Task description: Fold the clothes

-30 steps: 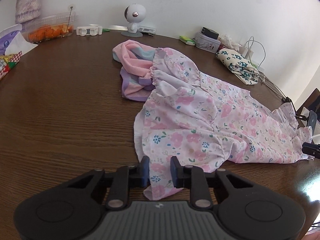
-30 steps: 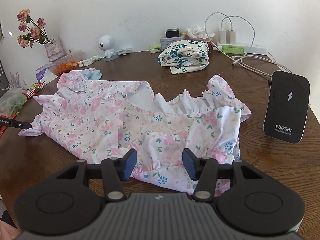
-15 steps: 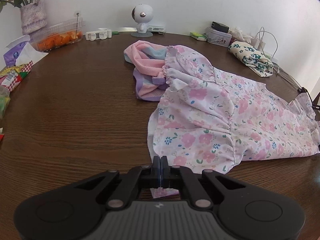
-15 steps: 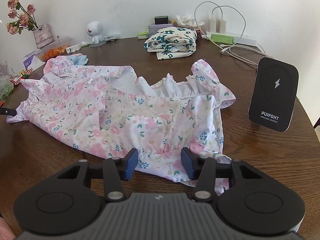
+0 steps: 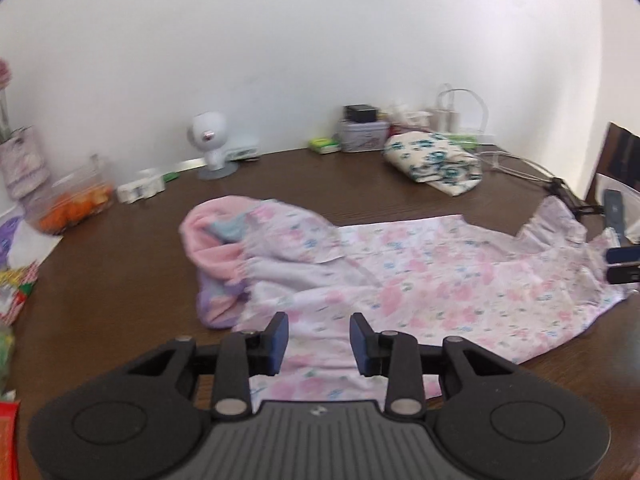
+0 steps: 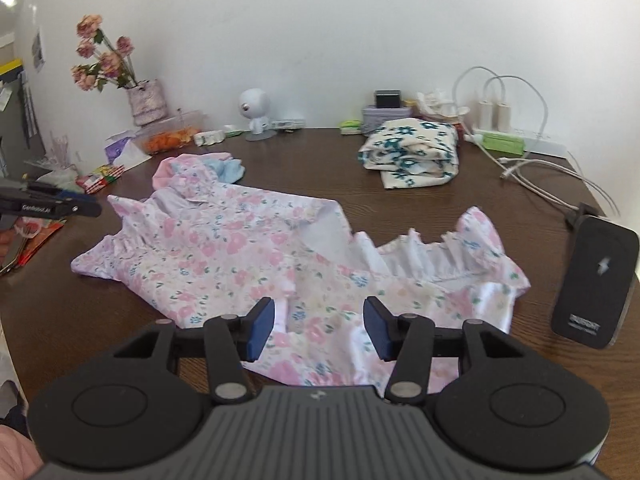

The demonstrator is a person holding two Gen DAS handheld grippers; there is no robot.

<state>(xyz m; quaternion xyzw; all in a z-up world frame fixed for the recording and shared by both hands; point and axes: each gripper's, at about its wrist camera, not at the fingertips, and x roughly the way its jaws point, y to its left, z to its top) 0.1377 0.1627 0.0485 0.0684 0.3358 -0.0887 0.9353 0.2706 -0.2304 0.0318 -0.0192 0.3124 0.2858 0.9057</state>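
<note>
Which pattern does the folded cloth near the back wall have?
Cream folded cloth with teal flowers, clearest in the right wrist view.

Left wrist view low over the desk [image 5: 120, 280], facing the wall, right wrist view likewise from the opposite end, both sharing the floral dress [image 5: 440, 292] and folded floral cloth [image 6: 412, 156]

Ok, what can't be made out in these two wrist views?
- Left wrist view: motion blur hides the floral dress's print detail.
- Left wrist view: the pink and purple garment lies partly under the dress, so its shape is hidden.
- Right wrist view: the left tool is cut off by the frame edge.
</note>
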